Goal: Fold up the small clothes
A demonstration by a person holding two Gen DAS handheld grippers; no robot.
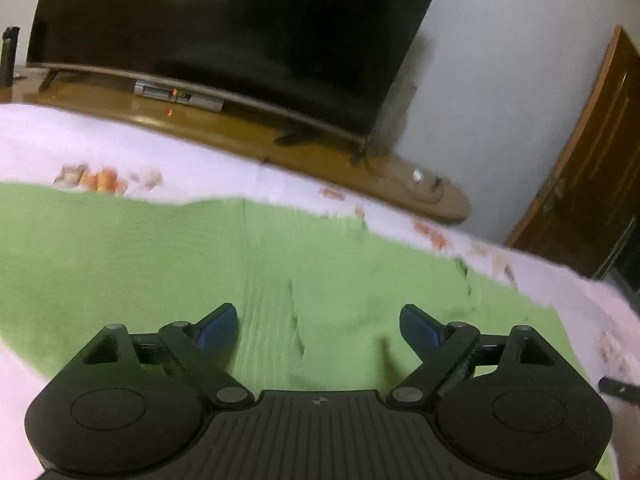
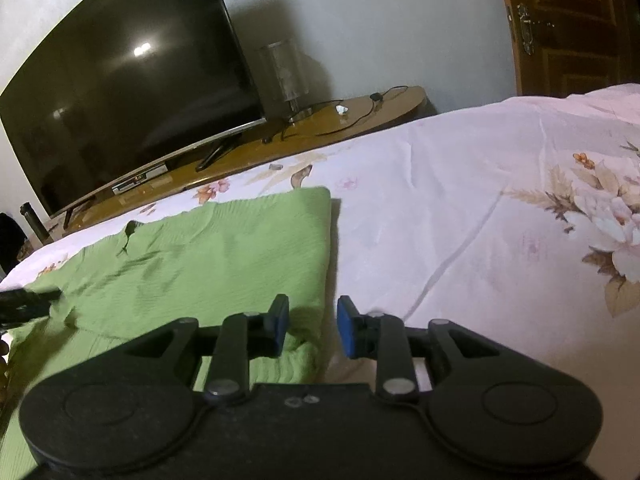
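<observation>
A light green ribbed garment (image 1: 160, 248) lies flat on the floral bedsheet (image 1: 120, 148), with a crease down its middle. My left gripper (image 1: 319, 328) hovers low over the cloth with its blue pads (image 1: 218, 330) far apart and nothing between them. In the right wrist view the same garment (image 2: 224, 248) lies folded with a straight right edge. My right gripper (image 2: 313, 326) stands at the near right corner of the garment, jaws partly apart. Its left pad (image 2: 280, 326) is over the green cloth and its right pad is over the sheet, neither pressing on anything. The left gripper's tip (image 2: 28, 300) shows at the far left edge.
The white floral bedsheet (image 2: 480, 200) spreads wide to the right of the garment. Beyond the bed's far edge stands a wooden TV bench (image 2: 360, 112) with a large dark television (image 2: 128, 92), a glass lamp (image 2: 284, 76) and cables. A brown door (image 2: 580, 20) is at the right.
</observation>
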